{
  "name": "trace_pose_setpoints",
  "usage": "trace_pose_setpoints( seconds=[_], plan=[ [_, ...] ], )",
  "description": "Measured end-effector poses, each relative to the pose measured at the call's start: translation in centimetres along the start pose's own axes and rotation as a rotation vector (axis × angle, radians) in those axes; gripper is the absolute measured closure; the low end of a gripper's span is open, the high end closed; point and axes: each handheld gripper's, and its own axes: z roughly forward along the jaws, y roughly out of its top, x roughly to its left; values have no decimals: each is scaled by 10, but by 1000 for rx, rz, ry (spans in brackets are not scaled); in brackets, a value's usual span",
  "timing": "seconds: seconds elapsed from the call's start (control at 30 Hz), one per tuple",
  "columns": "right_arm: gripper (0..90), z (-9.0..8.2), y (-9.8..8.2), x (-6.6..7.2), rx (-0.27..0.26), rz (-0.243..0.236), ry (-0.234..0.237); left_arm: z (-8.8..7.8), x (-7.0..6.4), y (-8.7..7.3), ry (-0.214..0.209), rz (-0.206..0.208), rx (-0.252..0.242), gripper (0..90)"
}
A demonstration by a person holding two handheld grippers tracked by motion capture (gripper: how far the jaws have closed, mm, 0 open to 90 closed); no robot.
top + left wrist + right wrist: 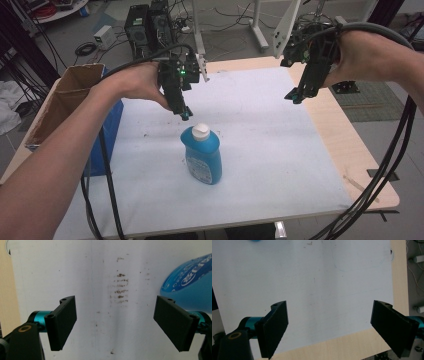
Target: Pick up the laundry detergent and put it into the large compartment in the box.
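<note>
— Where is the blue bottle (202, 156)?
— Upright on the white sheet (280, 150) covering the worktop (345, 150), near its middle.
— And the left claw (185, 114)?
— Just above and behind the white cap (201, 131), jaws wide, holding nothing.
— The right claw (296, 96)?
— Well apart, raised over the sheet's right edge, also wide and empty.

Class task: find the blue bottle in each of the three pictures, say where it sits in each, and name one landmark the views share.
High view: the blue bottle stands upright at centre, below the left gripper.
Left gripper view: its blue side fills the right edge, beyond the right jaw.
Right gripper view: a blue sliver at the top edge, left.
Shared landmark: the white mat.
</note>
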Motion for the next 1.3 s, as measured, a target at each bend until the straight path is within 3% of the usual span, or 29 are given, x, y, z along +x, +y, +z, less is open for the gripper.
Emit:
trace_pose_setpoints(
  seconds=[0.2,0.5,0.73,0.97,1.07,1.17,1.3],
  plan=[
    [137,0,1,1,3,-2,4,-5,-7,-12,-8,30,3,187],
    [137,2,1,1,7,-4,6,-9,-19,-20,-71,105,-10,188],
    [137,3,1,1,11,-6,8,-10,-31,-21,-118,177,2,188],
    [137,5,2,0,18,-7,14,-12,-41,-22,-154,222,3,188],
    [137,6,2,1,20,-3,12,-13,-43,-22,-164,242,-7,188],
    [137,6,3,1,21,-10,16,-14,-48,-19,-177,300,-32,188],
    [137,6,3,2,28,-11,15,-14,-52,-16,-185,335,-49,188]
  ],
)
